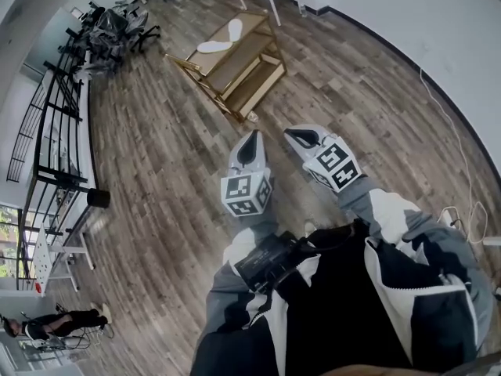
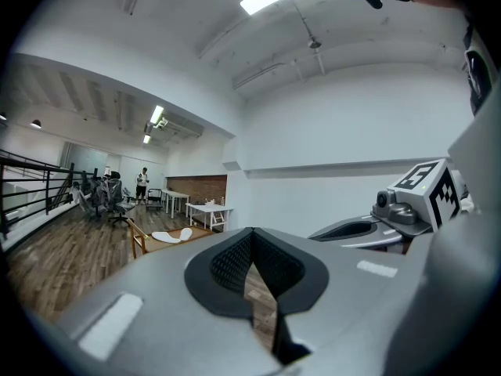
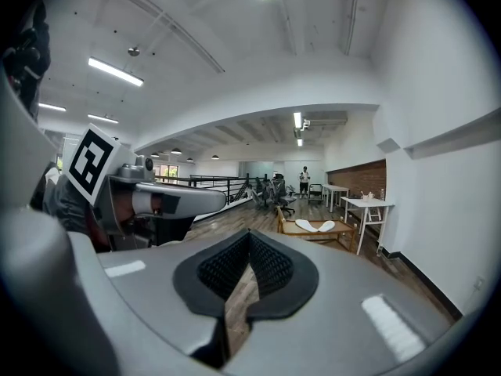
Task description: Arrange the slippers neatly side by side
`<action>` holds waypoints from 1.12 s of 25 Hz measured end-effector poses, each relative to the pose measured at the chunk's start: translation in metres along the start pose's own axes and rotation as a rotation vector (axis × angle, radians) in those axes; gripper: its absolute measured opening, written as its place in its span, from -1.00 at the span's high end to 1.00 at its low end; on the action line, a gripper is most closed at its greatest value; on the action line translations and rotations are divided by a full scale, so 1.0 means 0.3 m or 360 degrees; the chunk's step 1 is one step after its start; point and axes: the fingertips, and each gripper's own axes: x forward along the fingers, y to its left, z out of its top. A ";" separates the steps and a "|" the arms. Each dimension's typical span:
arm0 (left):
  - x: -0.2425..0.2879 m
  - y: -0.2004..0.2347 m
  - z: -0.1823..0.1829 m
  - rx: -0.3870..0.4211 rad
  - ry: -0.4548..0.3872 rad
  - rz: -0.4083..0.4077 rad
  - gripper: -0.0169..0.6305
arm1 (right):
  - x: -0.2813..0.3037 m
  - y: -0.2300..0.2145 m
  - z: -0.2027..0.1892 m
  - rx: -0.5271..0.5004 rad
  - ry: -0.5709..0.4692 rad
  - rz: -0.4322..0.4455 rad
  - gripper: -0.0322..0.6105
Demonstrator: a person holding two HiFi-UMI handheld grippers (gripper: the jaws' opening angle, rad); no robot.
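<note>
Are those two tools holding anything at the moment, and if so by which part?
Nothing is held: the left tool and right tool are both shut and empty. The slippers lie on the table ahead.

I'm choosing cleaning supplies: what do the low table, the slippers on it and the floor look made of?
Low table: pale wood, matte, open frame. Slippers: white, thin, flat, perhaps cloth or foam; too far to tell. Floor: grey-brown planks with grain, wood or laminate.

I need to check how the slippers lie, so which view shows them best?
Head view: it looks down on the slippers, lying at an angle to each other on the table. Both gripper views show them small and edge-on.
</note>
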 end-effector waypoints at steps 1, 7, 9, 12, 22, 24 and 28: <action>0.019 0.029 0.004 0.0006 -0.0004 -0.0006 0.92 | 0.030 -0.014 0.008 0.0002 -0.0006 -0.0013 0.88; 0.126 0.184 0.019 0.0004 -0.0013 -0.0020 0.92 | 0.184 -0.093 0.040 0.0021 -0.0007 -0.0055 0.88; 0.170 0.218 0.009 -0.0017 -0.0007 -0.0016 0.92 | 0.217 -0.129 0.035 0.0021 0.0008 -0.0062 0.88; 0.244 0.262 0.002 -0.0039 -0.0002 -0.0001 0.92 | 0.262 -0.195 0.026 0.0032 0.0018 -0.0069 0.89; 0.626 0.459 0.047 -0.0047 0.0004 0.0127 0.92 | 0.559 -0.549 0.100 0.0014 -0.0010 0.0044 0.88; 0.709 0.492 0.064 -0.0062 -0.0004 0.0162 0.92 | 0.610 -0.620 0.122 -0.0003 -0.0005 0.0086 0.88; 0.889 0.532 0.084 -0.0068 -0.0002 0.0208 0.92 | 0.700 -0.771 0.147 -0.0030 0.0005 0.0150 0.88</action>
